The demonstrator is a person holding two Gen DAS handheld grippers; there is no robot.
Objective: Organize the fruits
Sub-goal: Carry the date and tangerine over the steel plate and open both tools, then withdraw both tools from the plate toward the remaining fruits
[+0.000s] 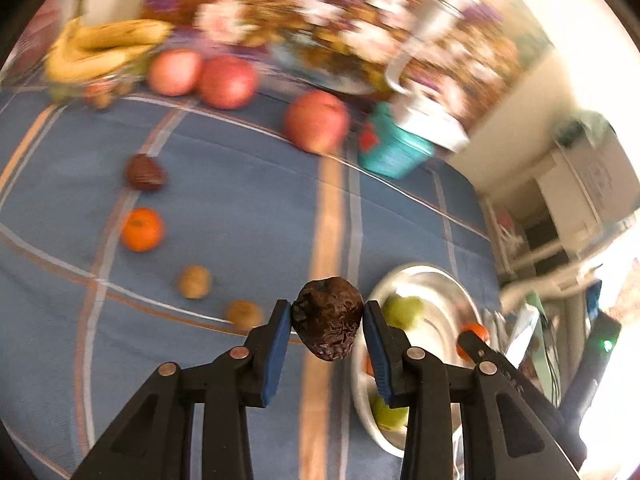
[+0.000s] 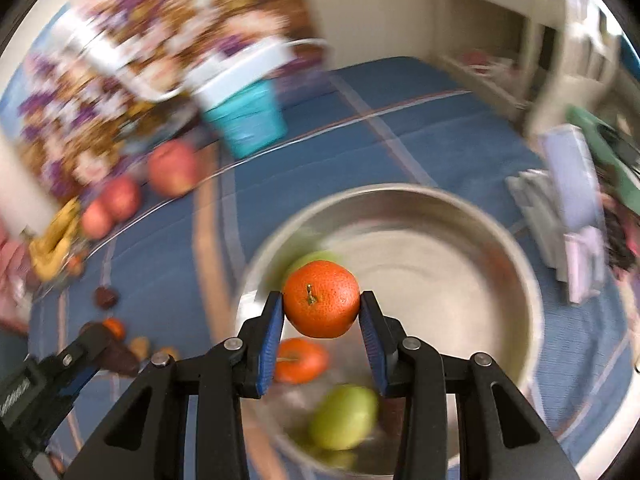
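Blue pads of my right fingers (image 2: pixel 321 312) pinch a mandarin (image 2: pixel 321 299) above the steel bowl (image 2: pixel 532 292); my left fingers (image 1: pixel 327 322) pinch a wrinkled dark fruit (image 1: pixel 327 318).

Beneath the mandarin sit another mandarin (image 2: pixel 300 360) and what looks, through blur, like a green pear (image 2: pixel 345 416). My left fruit hangs short of the bowl, beside its rim; opening early would drop it onto the blue cloth (image 1: pixel 240 200), and both grips meeting over the bowl could collide.

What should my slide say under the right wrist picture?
Right gripper holds a tangerine above the metal bowl.
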